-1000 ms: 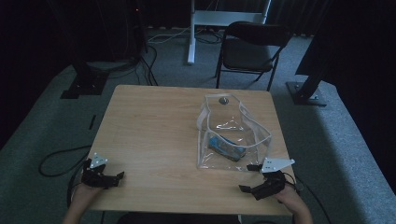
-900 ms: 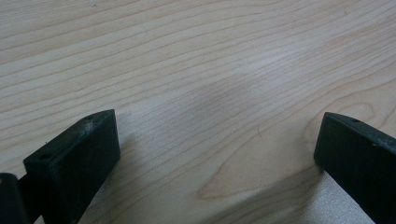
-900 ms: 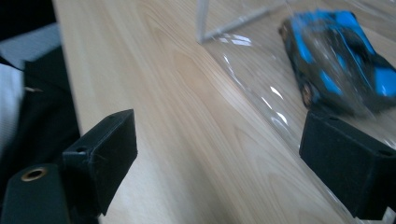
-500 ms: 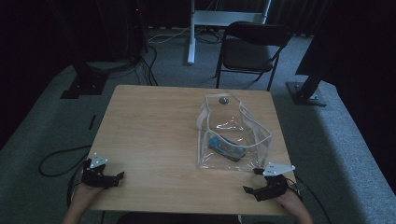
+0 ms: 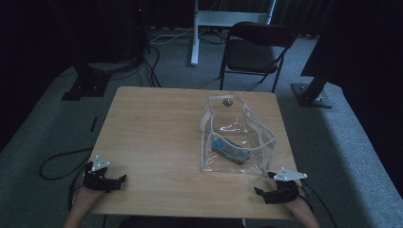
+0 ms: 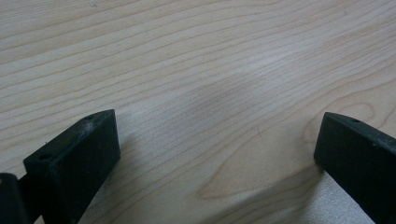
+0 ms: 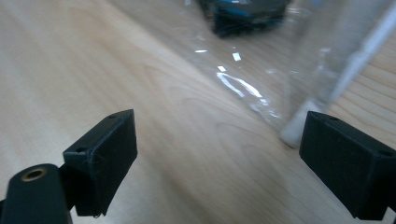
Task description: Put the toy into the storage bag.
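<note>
Slipping back toward the near edge, the right gripper [image 5: 272,194] has drawn away from the clear bag [image 5: 236,142]; the left gripper [image 5: 110,181] hasn't budged. Both sit with jaws spread wide, holding nothing. On the table [image 5: 157,128], the bag stands at two o'clock from centre, a blue object [image 5: 230,149] inside. My call: approach the bag's near corner low and level so the film doesn't fold. Behind, at twelve o'clock, a chair [image 5: 256,50]; nothing blocks the reach.

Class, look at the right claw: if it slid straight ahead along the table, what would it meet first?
Probably the clear plastic bag: the open right claw points at its near bottom corner, with bare table between them. Depth is uncertain.
</note>
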`<state>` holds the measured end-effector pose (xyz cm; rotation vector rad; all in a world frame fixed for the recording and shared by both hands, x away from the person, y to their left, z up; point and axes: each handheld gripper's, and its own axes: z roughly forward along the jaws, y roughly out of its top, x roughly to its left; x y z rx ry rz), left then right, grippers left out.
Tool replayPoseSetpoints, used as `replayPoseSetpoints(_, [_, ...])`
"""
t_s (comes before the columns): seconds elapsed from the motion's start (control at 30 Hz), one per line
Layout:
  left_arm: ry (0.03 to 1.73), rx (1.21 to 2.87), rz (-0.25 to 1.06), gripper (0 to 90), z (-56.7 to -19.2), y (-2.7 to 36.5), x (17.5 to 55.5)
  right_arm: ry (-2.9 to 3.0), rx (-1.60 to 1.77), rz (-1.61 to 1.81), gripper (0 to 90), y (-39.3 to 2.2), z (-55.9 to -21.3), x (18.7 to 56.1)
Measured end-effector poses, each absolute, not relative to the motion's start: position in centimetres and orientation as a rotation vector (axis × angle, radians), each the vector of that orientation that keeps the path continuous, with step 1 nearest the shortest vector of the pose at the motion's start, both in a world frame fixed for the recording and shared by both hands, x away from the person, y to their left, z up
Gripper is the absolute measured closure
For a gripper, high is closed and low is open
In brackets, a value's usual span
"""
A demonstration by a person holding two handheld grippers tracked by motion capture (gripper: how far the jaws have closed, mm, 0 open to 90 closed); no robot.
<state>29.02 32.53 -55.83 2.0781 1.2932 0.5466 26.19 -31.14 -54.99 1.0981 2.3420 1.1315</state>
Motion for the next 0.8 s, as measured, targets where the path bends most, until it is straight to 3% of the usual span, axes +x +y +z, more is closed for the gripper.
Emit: replayPoseSetpoints(0.8, [1.293,2.077,0.547,0.7,-55.83,32.53,29.02,2.072,1.335,1.078,10.7,-31.35,-56.03,26.61])
